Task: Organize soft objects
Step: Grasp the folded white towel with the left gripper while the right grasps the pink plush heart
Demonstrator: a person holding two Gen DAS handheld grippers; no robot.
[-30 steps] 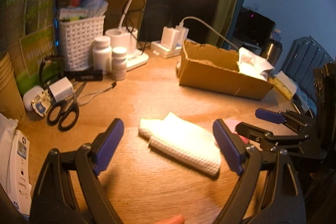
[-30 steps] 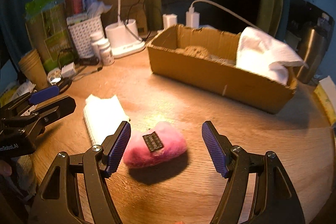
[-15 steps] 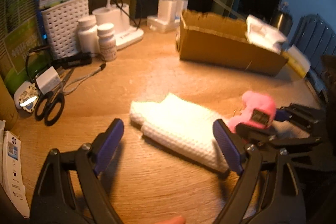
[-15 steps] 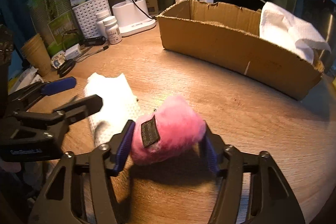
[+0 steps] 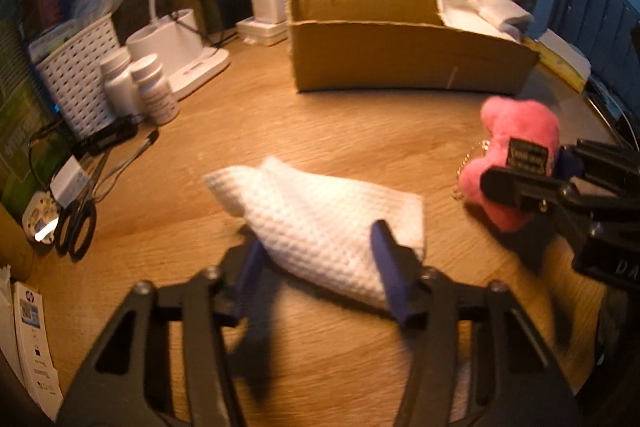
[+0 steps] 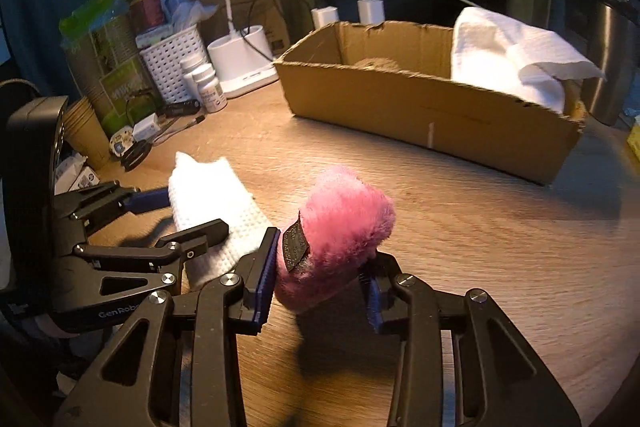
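Observation:
A folded white waffle cloth (image 5: 320, 211) lies on the wooden table (image 5: 360, 131). My left gripper (image 5: 320, 255) straddles its near end, jaws closing, both pads pressing into the cloth. In the right wrist view the same cloth (image 6: 208, 187) sits between the left gripper's (image 6: 176, 215) fingers. My right gripper (image 6: 320, 267) is still closing and grips a pink plush toy (image 6: 344, 219) with a dark label, held just above the table. The left wrist view shows the plush (image 5: 516, 135) to the right of the cloth. Behind stands a cardboard box (image 6: 420, 107) with a white towel (image 6: 512, 59) in it.
At the back left stand a white lamp base (image 5: 176, 43), a white basket (image 5: 76, 67) and two pill bottles (image 5: 154, 87). Scissors (image 5: 80, 223) and a pen lie at the left edge. Chargers (image 5: 276, 3) sit behind the box, a steel cup (image 6: 612, 63) to its right.
My left gripper came down over the white cloth and its jaws closed on it. My right gripper closed on the pink plush and lifted it off the table.

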